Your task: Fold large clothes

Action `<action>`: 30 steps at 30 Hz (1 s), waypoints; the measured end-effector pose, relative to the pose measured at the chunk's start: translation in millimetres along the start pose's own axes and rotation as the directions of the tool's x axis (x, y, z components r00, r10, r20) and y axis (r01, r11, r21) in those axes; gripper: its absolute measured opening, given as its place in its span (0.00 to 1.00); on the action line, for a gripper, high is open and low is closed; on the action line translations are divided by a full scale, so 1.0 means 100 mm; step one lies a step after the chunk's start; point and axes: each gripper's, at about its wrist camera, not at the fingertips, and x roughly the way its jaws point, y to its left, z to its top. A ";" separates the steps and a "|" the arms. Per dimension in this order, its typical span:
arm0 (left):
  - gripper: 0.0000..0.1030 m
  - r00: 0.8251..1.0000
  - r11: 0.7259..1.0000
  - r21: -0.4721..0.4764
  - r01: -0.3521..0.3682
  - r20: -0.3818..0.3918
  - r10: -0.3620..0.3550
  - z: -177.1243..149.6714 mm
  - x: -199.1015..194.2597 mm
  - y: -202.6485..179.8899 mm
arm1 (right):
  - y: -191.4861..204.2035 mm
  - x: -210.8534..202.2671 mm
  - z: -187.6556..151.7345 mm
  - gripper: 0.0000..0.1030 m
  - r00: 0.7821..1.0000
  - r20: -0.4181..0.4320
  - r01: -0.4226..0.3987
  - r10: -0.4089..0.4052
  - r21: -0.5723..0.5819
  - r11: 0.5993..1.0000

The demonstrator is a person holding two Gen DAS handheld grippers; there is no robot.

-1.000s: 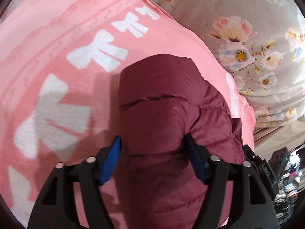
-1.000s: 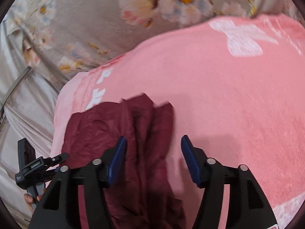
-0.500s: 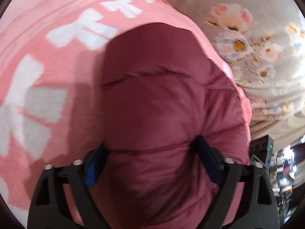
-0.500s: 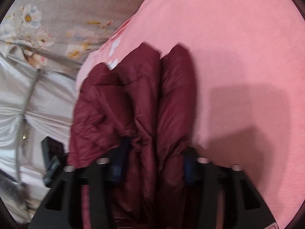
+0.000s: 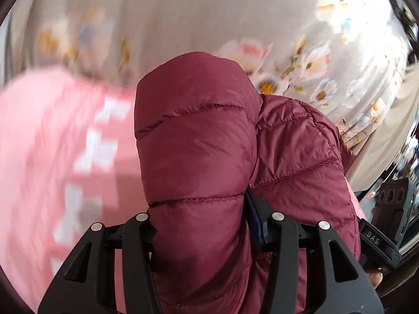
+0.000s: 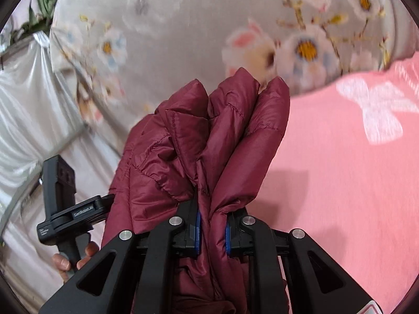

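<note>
Maroon quilted jacket (image 5: 193,157), one puffy garment with stitched channels, is sitting bunched between the jaws of two black grippers with blue pads. The left gripper (image 5: 201,225) is closing on a thick rounded fold that is bulging up and forward between its fingers. The right gripper (image 6: 212,229) is closing too, its pads pinching several gathered, creased layers that are fanning out ahead of it. Beneath the jacket, one soft pink blanket (image 6: 340,183) with white bow shapes is lying flat. Beyond that, one smooth grey sheet (image 6: 183,39) printed with flowers is spreading out. A hand (image 6: 70,259) is holding the other gripper's handle at the lower left of the right view.
</note>
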 end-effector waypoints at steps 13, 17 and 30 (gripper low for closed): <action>0.46 0.988 0.994 0.044 -0.103 -0.113 0.108 0.06 1.33 0.60 | -0.83 1.26 -0.11 0.13 0.989 -0.142 0.066 -0.051 0.103 0.992; 0.57 0.976 0.988 0.023 -0.155 -0.151 0.157 -0.13 1.65 0.83 | -1.11 1.49 -0.29 0.17 0.977 -0.189 0.119 -0.098 0.104 0.987; 0.88 0.859 0.861 -0.019 -0.508 -0.080 0.505 -0.01 0.95 0.83 | -0.73 0.68 0.12 0.26 0.935 -0.023 0.353 -0.354 -0.045 0.935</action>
